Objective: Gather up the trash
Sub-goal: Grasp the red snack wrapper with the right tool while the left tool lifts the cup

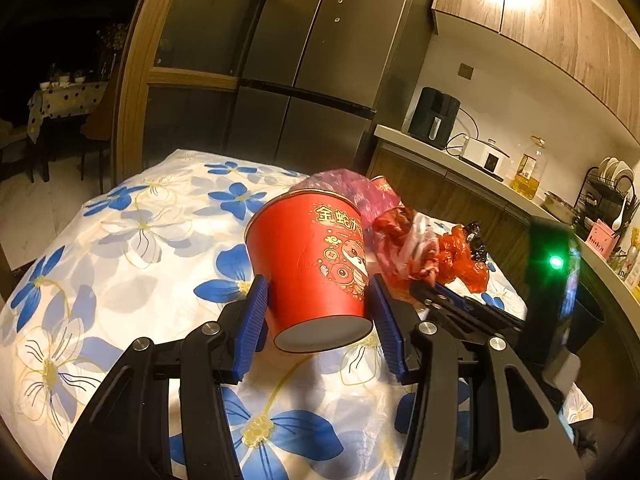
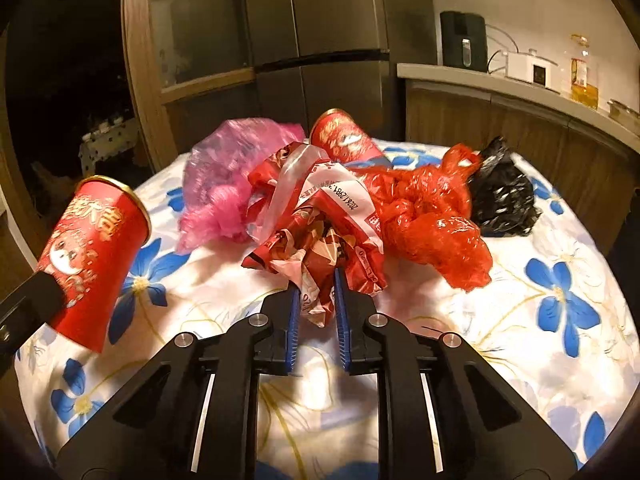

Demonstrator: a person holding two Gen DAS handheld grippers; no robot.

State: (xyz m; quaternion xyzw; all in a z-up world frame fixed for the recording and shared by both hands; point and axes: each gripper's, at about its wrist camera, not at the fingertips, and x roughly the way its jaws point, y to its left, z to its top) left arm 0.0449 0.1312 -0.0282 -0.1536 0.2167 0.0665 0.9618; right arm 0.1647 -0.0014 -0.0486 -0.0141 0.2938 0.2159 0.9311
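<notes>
Blue-padded left gripper clamps a red paper cup with gold print above the flowered tablecloth, its long axis tilted, mouth toward 11 o'clock. Right gripper, jaws narrow, pinches a crumpled red-and-white plastic wrapper at table centre.

left gripper: pitched slightly downward; blue pads pressed on both sides of red paper cup, lifted and tilted | right gripper: angled downward; jaws nearly together; pads pinching crumpled red wrapper; black linkage arms spread behind both
</notes>
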